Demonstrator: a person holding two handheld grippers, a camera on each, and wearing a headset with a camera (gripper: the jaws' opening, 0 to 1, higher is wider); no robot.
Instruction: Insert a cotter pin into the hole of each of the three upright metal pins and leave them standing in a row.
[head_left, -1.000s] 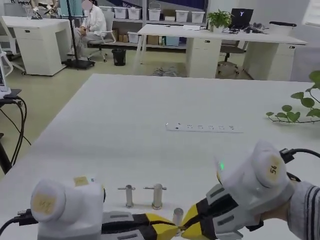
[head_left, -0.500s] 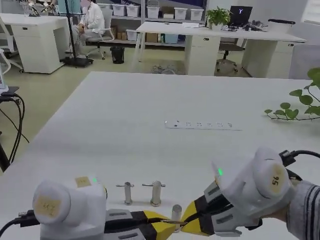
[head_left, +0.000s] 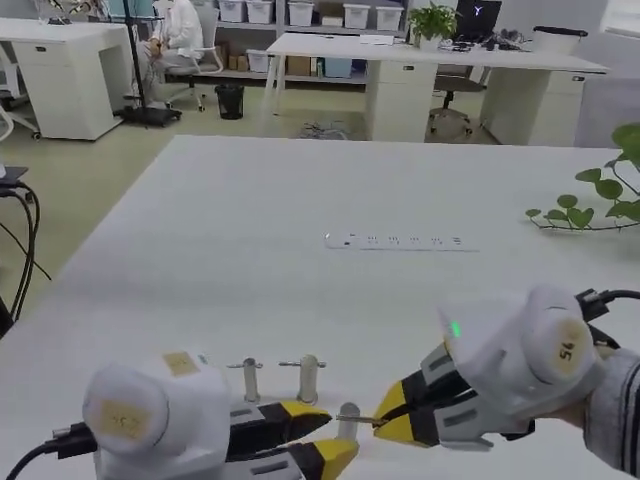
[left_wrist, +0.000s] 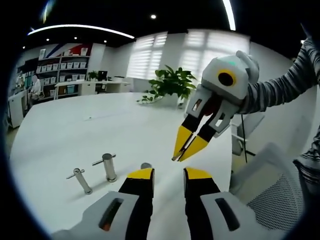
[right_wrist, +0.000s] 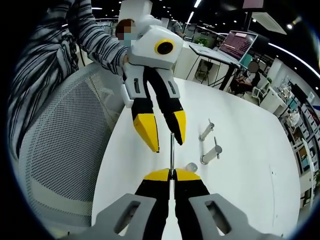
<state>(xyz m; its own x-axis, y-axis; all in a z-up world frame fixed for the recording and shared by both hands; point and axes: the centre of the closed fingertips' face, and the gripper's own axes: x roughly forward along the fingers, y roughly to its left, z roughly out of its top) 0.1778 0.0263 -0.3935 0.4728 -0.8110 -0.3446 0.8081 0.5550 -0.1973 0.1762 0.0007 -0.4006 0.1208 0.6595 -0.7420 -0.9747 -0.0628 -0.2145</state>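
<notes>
Head view: the cotter pin (head_left: 358, 414), pinched in the right gripper (head_left: 385, 420), is now brought up to the third metal pin (head_left: 346, 430) just ahead of the spread left gripper (head_left: 335, 436); the last insertion is judged imminent.

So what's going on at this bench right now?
A person is working a pair of handheld tongs in each hand over a white table. The right tongs are shut on a thin cotter pin, pointed at the nearest metal pin, which stands just ahead of the open left tongs. The middle pin and the end pin already have cotter pins through them.
</notes>
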